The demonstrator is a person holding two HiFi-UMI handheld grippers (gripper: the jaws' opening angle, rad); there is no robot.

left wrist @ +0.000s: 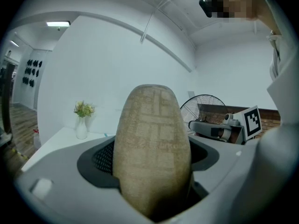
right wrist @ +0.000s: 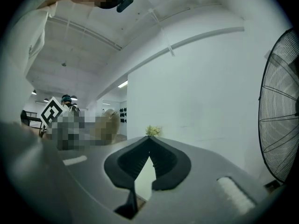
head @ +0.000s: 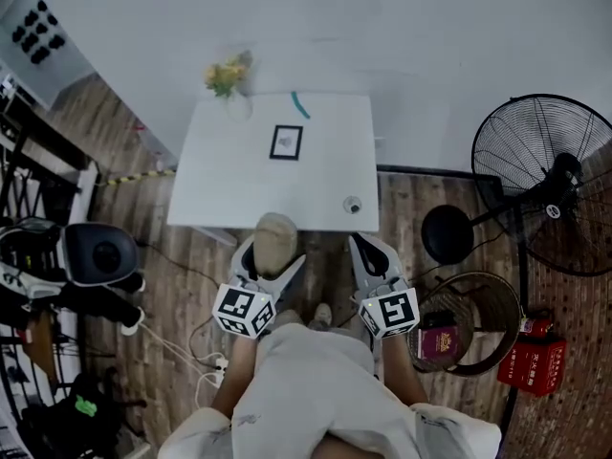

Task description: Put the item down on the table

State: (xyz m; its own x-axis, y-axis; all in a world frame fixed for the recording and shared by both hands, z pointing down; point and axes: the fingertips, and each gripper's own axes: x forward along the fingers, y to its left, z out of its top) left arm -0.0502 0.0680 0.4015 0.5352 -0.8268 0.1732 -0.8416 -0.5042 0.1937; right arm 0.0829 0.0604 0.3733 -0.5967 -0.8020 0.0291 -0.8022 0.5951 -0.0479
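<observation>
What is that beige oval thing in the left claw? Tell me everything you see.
A beige oval piece with a woven, cloth-like surface and faint checked pattern. It stands upright, rounded end up, clamped between the left gripper's jaws, which hide its lower end. Only they touch it; it is by the white table's near edge, not set down.

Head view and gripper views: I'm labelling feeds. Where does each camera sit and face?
Head view: on the head, looking steeply down at the table; arms, left gripper and right gripper show.
Left gripper view: on that gripper, along jaws clamping the tan item, toward the flower vase.
Right gripper view: on that gripper, along its shut jaws, toward the wall.
Shared: both gripper views show flower vase and fan.
</observation>
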